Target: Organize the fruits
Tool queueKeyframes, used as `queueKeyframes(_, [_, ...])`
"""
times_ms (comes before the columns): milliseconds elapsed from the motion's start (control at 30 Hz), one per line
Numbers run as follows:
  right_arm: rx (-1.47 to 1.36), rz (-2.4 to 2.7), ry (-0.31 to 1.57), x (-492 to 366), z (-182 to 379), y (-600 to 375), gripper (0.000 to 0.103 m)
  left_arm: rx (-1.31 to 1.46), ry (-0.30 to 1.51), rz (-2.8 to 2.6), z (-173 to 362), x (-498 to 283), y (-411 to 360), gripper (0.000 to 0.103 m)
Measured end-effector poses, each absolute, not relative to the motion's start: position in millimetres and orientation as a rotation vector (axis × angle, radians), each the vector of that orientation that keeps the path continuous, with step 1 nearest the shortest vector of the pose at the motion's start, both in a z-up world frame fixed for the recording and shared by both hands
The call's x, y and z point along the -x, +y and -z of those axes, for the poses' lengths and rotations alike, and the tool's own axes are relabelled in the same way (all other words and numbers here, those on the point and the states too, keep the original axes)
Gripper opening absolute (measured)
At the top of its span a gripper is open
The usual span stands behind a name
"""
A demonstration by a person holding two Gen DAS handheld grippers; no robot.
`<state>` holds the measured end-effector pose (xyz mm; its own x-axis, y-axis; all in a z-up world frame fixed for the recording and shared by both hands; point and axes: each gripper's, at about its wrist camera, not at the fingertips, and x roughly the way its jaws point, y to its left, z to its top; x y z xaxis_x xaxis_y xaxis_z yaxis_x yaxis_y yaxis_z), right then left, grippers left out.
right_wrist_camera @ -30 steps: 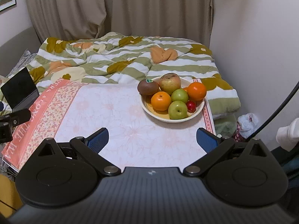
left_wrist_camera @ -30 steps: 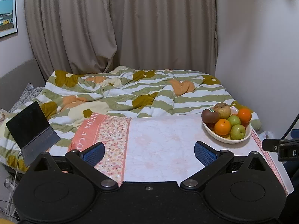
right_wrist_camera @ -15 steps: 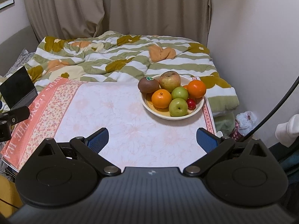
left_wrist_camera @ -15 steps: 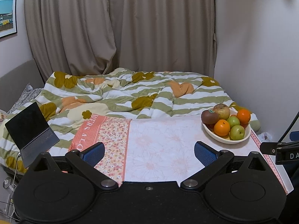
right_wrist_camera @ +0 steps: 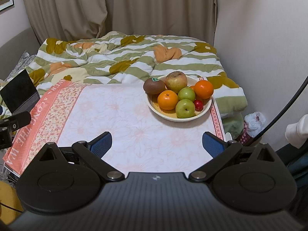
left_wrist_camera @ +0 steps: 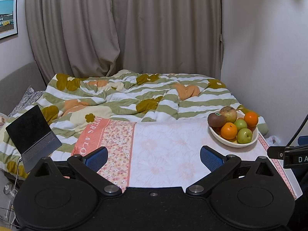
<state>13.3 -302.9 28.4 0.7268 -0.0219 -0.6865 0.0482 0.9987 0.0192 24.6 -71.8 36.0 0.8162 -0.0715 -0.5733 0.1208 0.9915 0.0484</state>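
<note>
- Bowl (right_wrist_camera: 207,109) of fruit sits at the cloth's (right_wrist_camera: 125,119) far right.
- Only the right view shows its small red fruit (right_wrist_camera: 198,105).
- Kiwi (right_wrist_camera: 154,86) bears a green sticker, unreadable.
- Left gripper (left_wrist_camera: 154,156) and right gripper (right_wrist_camera: 156,143): wide apart, empty.

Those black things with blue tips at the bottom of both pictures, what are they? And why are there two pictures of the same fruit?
They belong to two grabbing tools, one in each of a person's hands. Each tool has two fingers with blue pads and a small camera that looks forward along them, so you get one picture per tool. The left tool sees the table from the left side; the right tool sees it from nearer the fruit. Both tools are open and hold nothing.

On the table lies a pink flowery cloth, and on it a pale bowl. In the bowl are two oranges, two green apples, a brown kiwi with a sticker, a reddish-yellow apple and a small red fruit. Behind the table is a bed with a striped blanket, and a laptop stands open at the left.
</note>
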Motion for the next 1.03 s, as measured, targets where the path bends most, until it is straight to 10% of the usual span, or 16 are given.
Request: queueKeyframes(1033, [-0.044, 0.048, 0.762, -9, -26, -290, 0.103, -0.092, 0.567, 0.069, -34, -18, -55, 0.103])
